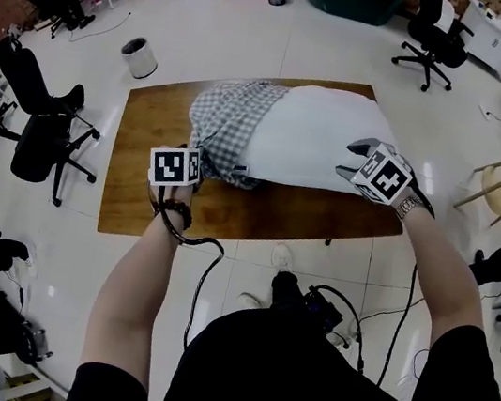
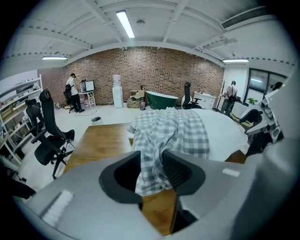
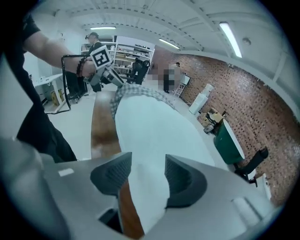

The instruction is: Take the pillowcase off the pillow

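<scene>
right claw (image 3: 147, 160) jaws apart, white pillow (image 3: 150, 126) corner between them, wooden table (image 3: 101, 133) below

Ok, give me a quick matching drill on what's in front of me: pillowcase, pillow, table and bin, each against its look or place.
Things:
1. pillowcase
2. pillow
3. table
4. bin

Look or place:
A. on the floor, past the table
B. brown wood
C. grey check, bunched at one end
D. plain white, mostly bare

Pairs: 1-C, 2-D, 3-B, 4-A.
</scene>
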Demonstrator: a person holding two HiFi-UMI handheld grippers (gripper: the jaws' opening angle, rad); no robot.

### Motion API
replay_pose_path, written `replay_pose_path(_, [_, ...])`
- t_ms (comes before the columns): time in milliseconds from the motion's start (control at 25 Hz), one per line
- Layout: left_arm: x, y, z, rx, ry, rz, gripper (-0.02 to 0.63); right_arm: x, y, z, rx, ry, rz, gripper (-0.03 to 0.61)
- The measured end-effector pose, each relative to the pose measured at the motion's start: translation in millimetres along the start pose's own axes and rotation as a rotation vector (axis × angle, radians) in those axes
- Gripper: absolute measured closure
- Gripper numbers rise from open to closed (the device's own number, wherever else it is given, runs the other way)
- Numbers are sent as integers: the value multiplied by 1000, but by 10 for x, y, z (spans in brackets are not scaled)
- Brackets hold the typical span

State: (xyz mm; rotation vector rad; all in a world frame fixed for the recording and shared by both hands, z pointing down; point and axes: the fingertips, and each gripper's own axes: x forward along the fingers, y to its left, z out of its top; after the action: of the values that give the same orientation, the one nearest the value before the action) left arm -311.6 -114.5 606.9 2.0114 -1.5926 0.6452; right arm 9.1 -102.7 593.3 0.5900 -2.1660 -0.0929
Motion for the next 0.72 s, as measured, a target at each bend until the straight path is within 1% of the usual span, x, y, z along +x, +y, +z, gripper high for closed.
replay_pose_path(120, [-95,-42,58,20,-31,0,462,-91,11,113,0,-17,-14,357])
replay_pose_path(280, [-214,-159,286,41,-79,2,462,-163,-51,211,-6,-33,-29,356])
replay_pose_path(520, [-204,-347,596,104,-89,-11,462,-168,-270,402,-11,-54,-35,356])
replay_pose_path(720, [-142,-483,850,163,-89,-37,462,-88,-436,553,-11,-58,-27,356])
